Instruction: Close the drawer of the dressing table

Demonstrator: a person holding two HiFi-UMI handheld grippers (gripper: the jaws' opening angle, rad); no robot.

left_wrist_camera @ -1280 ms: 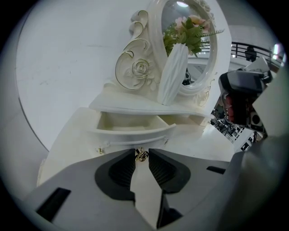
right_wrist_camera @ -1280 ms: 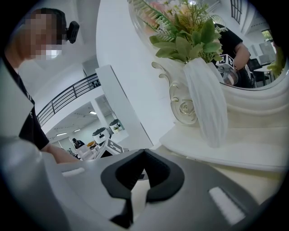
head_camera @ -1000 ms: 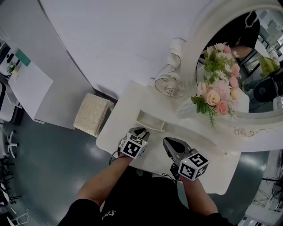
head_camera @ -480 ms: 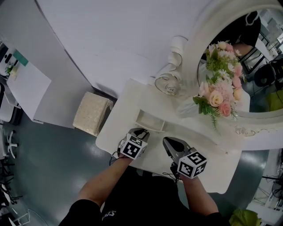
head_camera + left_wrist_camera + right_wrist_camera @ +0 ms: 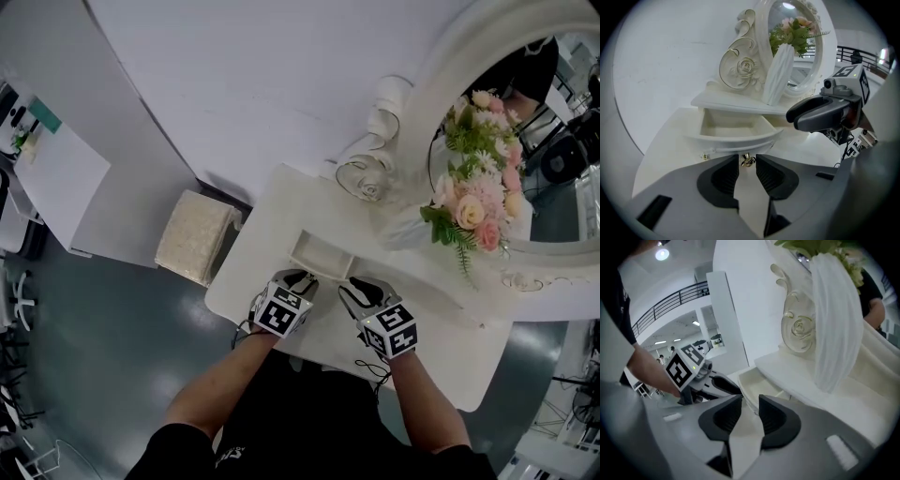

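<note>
White drawer (image 5: 322,255) stands pulled out of the dressing table (image 5: 267,220), its front toward me. My left gripper (image 5: 296,278) has just been opening: its jaws stand apart with the brass knob (image 5: 747,161) between their tips, the pads not pressing on it. My right gripper (image 5: 364,287) has just been opening too, released and empty, near the drawer front's right end.

Drawer (image 5: 319,255) jutting below shelf (image 5: 736,104), vase (image 5: 779,75) on shelf, mirror (image 5: 562,159) behind
</note>
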